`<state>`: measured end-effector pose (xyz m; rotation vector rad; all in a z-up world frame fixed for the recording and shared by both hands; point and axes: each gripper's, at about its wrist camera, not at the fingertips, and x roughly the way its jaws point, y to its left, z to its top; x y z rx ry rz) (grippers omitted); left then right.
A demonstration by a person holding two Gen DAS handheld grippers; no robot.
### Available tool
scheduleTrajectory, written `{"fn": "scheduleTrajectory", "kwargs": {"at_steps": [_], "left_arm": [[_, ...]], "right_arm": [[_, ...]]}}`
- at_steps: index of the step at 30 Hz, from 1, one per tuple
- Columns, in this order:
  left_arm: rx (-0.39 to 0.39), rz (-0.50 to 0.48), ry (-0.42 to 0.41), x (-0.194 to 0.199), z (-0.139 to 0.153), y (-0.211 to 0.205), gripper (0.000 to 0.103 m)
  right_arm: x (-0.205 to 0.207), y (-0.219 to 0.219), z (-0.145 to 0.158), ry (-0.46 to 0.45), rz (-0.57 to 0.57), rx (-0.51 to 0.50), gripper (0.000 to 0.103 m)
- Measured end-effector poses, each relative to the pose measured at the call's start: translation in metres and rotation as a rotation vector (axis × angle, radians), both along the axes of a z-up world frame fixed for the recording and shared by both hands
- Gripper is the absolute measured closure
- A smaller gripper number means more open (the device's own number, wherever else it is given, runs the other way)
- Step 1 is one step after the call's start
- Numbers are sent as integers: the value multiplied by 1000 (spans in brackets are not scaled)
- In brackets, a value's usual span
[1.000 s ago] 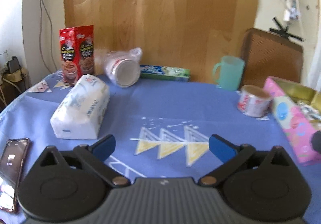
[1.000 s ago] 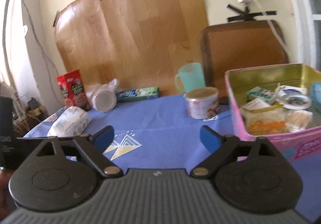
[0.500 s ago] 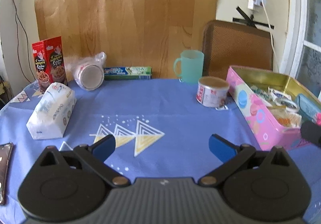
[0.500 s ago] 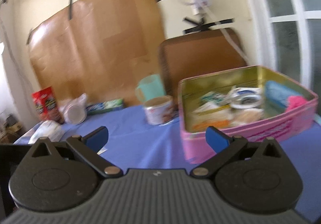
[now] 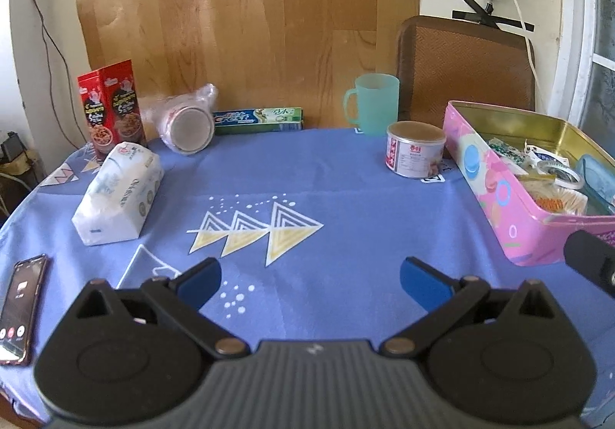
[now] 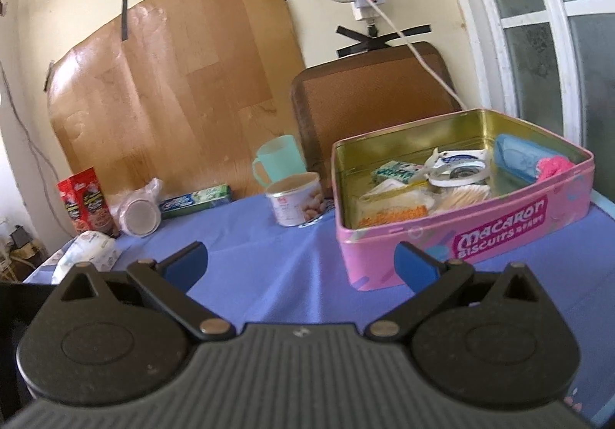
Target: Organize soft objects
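A white soft tissue pack (image 5: 119, 194) lies on the blue tablecloth (image 5: 307, 179) at the left; in the right wrist view the tissue pack (image 6: 90, 250) shows at the far left. A pink biscuit tin (image 6: 461, 206) stands open at the right, holding a tape roll, packets, cotton swabs, a blue case and a pink fluffy item (image 6: 553, 165). In the left wrist view the tin (image 5: 511, 198) sits at the right edge. My left gripper (image 5: 310, 277) hovers open over the cloth's middle, with nothing between its fingers. My right gripper (image 6: 300, 263) stands wide open just before the tin, empty.
Along the back stand a red snack box (image 5: 111, 106), a plastic-wrapped round container (image 5: 188, 123) on its side, a toothpaste box (image 5: 257, 119), a green mug (image 5: 373, 104) and a can (image 5: 415, 148). A phone (image 5: 21, 302) lies near the left front edge. A brown chair back (image 5: 465, 64) stands behind.
Both views swung to the right: the tissue pack slid left in the left wrist view, and the pink tin came to the centre of the right wrist view. Both grippers stayed open and empty.
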<state>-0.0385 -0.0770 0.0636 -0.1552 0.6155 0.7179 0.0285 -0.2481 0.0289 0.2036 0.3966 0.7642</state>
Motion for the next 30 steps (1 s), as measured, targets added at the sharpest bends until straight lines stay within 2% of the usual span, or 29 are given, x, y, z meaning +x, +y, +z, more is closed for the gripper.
{"fn": "scheduleTrajectory", "kwargs": {"at_steps": [15, 21, 25, 30], "left_arm": [[18, 28, -28, -22, 14, -46, 0], [53, -3, -31, -25, 21, -82, 0], [57, -35, -26, -27, 24, -101, 0], [111, -76, -21, -34, 27, -131, 0]], "right_arm": [[-24, -33, 1, -42, 39, 34, 0], [-38, -61, 3, -109, -67, 23, 0], [-44, -78, 4, -107, -100, 17, 0], [-50, -104, 4, -99, -135, 47, 0]]}}
